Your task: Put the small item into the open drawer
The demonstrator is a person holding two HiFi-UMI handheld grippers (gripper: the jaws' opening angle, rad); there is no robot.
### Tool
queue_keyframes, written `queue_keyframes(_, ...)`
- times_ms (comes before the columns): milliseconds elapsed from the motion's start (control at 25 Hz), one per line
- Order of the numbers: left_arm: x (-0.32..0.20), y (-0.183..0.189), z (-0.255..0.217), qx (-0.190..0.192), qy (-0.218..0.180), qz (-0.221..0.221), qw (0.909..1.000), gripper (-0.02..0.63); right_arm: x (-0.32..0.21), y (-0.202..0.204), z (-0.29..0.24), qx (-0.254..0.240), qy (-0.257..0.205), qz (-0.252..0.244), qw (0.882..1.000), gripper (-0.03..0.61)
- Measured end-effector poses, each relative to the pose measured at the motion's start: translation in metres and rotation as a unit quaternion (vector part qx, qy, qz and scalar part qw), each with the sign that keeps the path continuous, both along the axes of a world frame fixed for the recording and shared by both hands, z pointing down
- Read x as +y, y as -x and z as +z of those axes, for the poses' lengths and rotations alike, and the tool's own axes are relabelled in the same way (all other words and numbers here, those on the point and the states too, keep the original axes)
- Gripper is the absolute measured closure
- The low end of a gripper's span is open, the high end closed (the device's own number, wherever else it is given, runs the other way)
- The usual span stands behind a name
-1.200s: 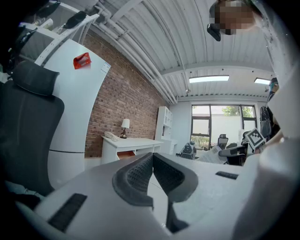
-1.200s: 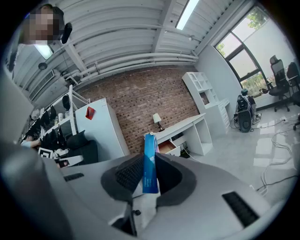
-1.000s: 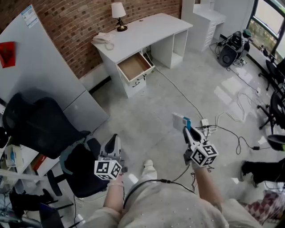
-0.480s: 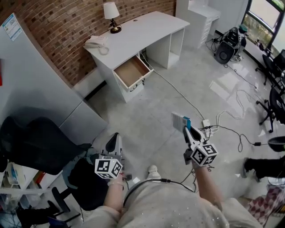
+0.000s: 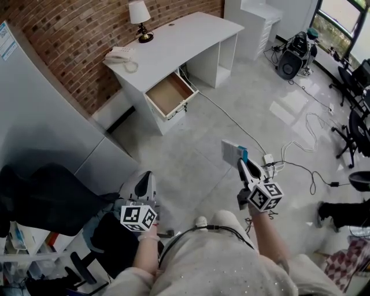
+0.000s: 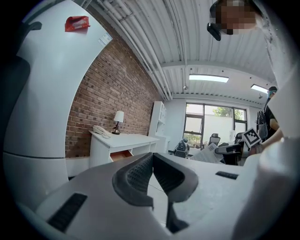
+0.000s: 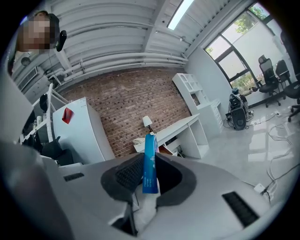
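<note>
The small item is a flat blue and white packet (image 5: 233,152), and my right gripper (image 5: 242,166) is shut on it and holds it upright above the grey floor. In the right gripper view the packet (image 7: 150,150) stands edge-on between the ribbed pads of the right gripper (image 7: 150,164). The open drawer (image 5: 169,94) with a bare wooden bottom sticks out of the white desk (image 5: 185,37), well ahead and to the left. My left gripper (image 5: 144,184) hangs low at the left, shut and empty; in its own view its (image 6: 152,158) pads meet and the drawer (image 6: 123,154) shows far off.
A lamp (image 5: 138,16) and a telephone (image 5: 119,55) stand on the desk. A black office chair (image 5: 46,193) and a grey cabinet (image 5: 52,121) are at the left. Cables and a power strip (image 5: 269,159) lie on the floor at the right.
Both grippers have moved forward across the floor towards the desk, the packet still in the right one. The desk and drawer sit a little nearer in the head view; the chair has slid back.
</note>
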State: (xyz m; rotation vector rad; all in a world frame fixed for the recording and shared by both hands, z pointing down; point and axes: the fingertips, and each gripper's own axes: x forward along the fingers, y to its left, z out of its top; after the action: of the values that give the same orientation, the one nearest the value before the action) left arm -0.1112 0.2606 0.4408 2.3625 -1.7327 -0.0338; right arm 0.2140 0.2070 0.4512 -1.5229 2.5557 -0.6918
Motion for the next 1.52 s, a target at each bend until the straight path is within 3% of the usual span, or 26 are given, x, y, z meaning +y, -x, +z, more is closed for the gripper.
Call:
queue_keyframes(440,-0.013,0.013,0.009,0.007,0.006,-0.01,0.9999,0.607,-0.023,0.008,-0.001,-0.005,0.003,-0.006,1.0,0.502)
queue_keyframes(720,-0.046,0.035,0.01,0.003,0.006,-0.02,0.9998,0.607,-0.07,0.033,0.01,-0.011,0.012,-0.02,1.0,0.502)
queue_keyframes(960,-0.09,0.063,0.017,0.009,0.01,-0.048,0.9988,0.607,-0.126,0.067,0.013,-0.01,0.016,-0.052,0.998,0.502)
queue_keyframes(1520,-0.215,0.087,0.026,0.011,0.028,-0.057,0.9979,0.607,-0.258,0.108,0.038,0.007,0.052,-0.086,0.995,0.502)
